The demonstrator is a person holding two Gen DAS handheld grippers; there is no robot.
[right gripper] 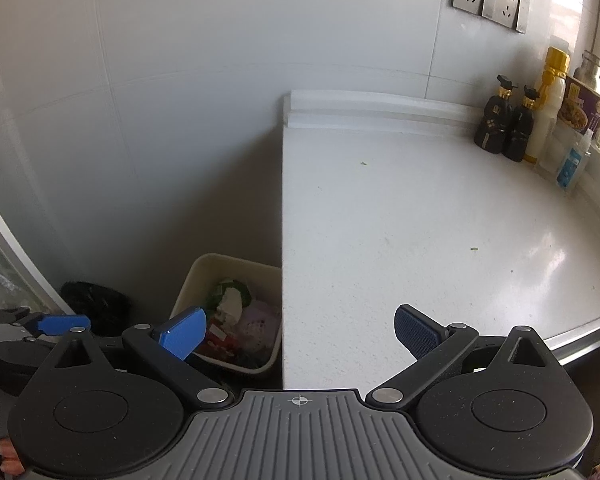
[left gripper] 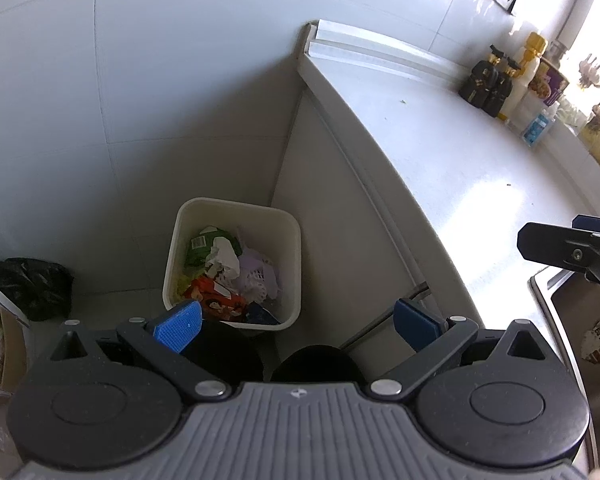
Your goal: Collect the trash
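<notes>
A cream trash bin [left gripper: 290,264] stands on the floor in the corner beside the white counter [left gripper: 440,152]. It holds mixed trash [left gripper: 228,272]: green and orange wrappers, crumpled white paper, pale purple pieces. My left gripper [left gripper: 296,322] is open and empty, high above the bin's near edge. My right gripper [right gripper: 300,334] is open and empty, over the counter's [right gripper: 400,220] left edge, with the bin [right gripper: 204,276] below to the left. The right gripper also shows at the right edge of the left wrist view [left gripper: 572,252]. A left fingertip [right gripper: 62,324] shows in the right wrist view.
Dark bottles [right gripper: 508,128], a yellow-capped white bottle [right gripper: 550,96] and a small sanitizer bottle [right gripper: 572,164] stand at the counter's back right. Tiny green specks [right gripper: 475,248] lie on the counter. A black bag [left gripper: 32,286] sits on the floor left of the bin. A steel sink edge [left gripper: 556,320] is at right.
</notes>
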